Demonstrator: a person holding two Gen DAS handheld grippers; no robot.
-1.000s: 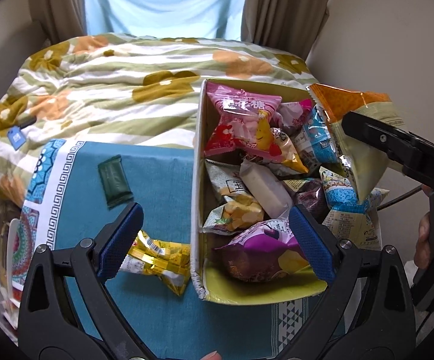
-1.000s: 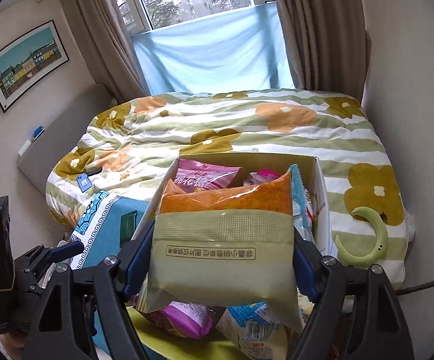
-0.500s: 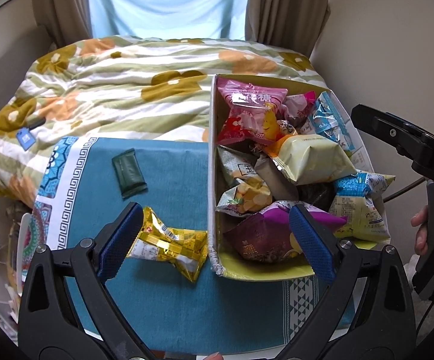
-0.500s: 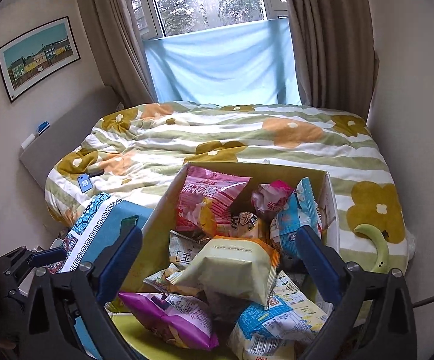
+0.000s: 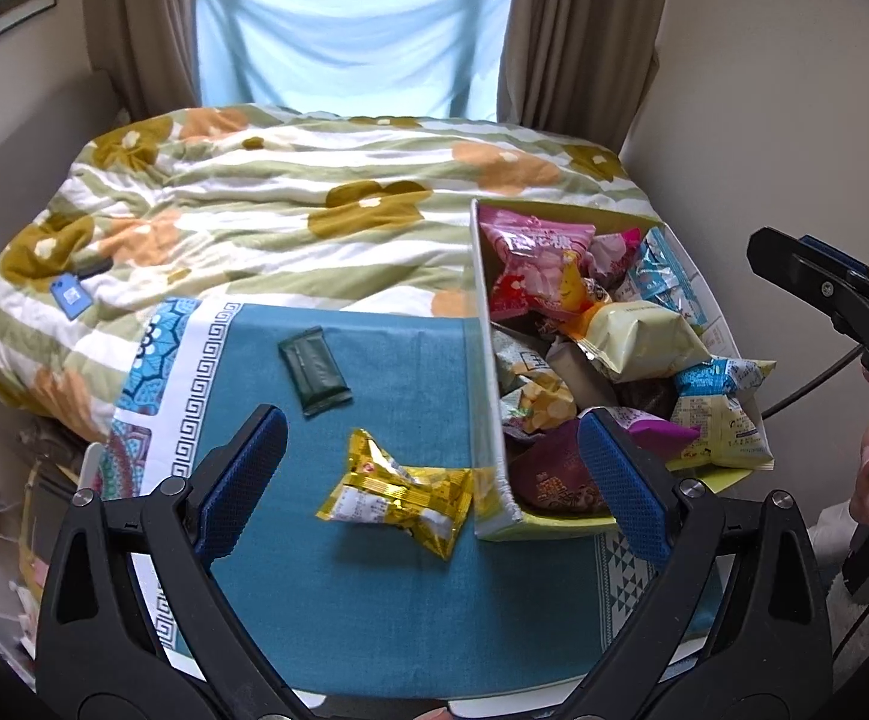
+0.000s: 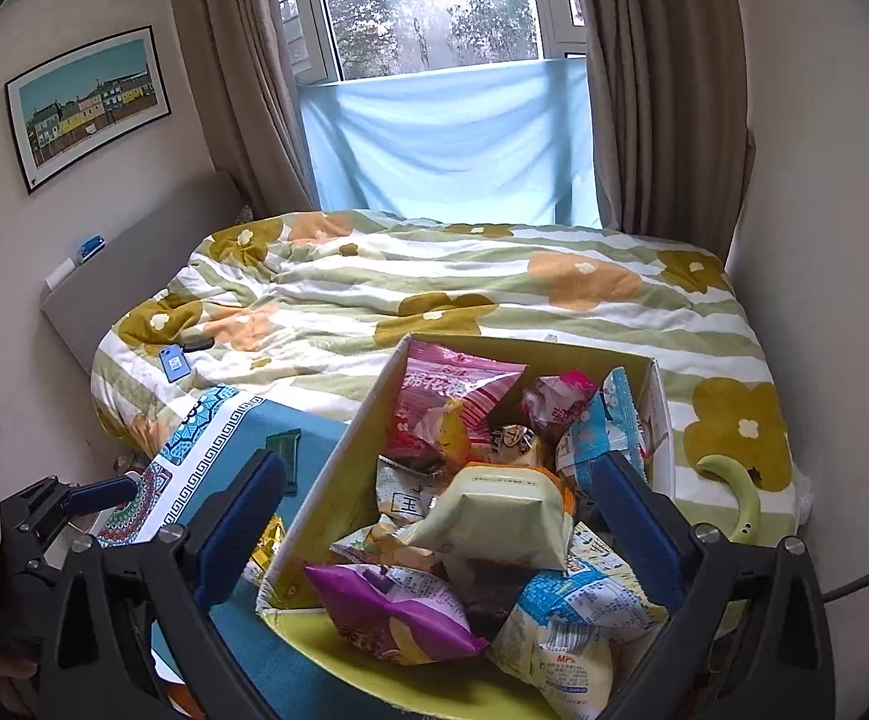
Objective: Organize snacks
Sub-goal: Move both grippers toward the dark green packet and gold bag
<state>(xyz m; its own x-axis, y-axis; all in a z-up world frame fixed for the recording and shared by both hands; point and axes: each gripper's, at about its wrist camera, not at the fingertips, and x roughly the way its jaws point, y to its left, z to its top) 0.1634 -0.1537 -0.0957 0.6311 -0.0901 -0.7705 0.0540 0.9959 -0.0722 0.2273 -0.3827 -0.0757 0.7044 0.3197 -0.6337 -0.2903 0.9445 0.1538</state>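
Left wrist view: left claw (image 5: 428,471) spread wide, nothing between its blue pads, hanging over the worktop (image 5: 374,600) with its teal cloth. Between the pads, on the cloth, lies a gold snack packet (image 5: 398,492), just beside the near left corner of the cardboard box (image 5: 488,390). Further out on the cloth, a dark green packet (image 5: 313,369), apart from the gold one. Box is full of snacks: pink bag (image 5: 536,264) at the far end, pale cream bag (image 5: 638,336) on top in the middle, purple bag (image 5: 560,474) at the near end, blue-and-white packets (image 5: 722,408) along the right side. Right wrist view: right claw (image 6: 434,516) also wide apart, holding nothing, poised above the box (image 6: 338,480); cream bag (image 6: 506,510) lies loose on the pile, clear of both pads. Beyond the worktop, a bed with flowered quilt (image 6: 434,282), window behind.
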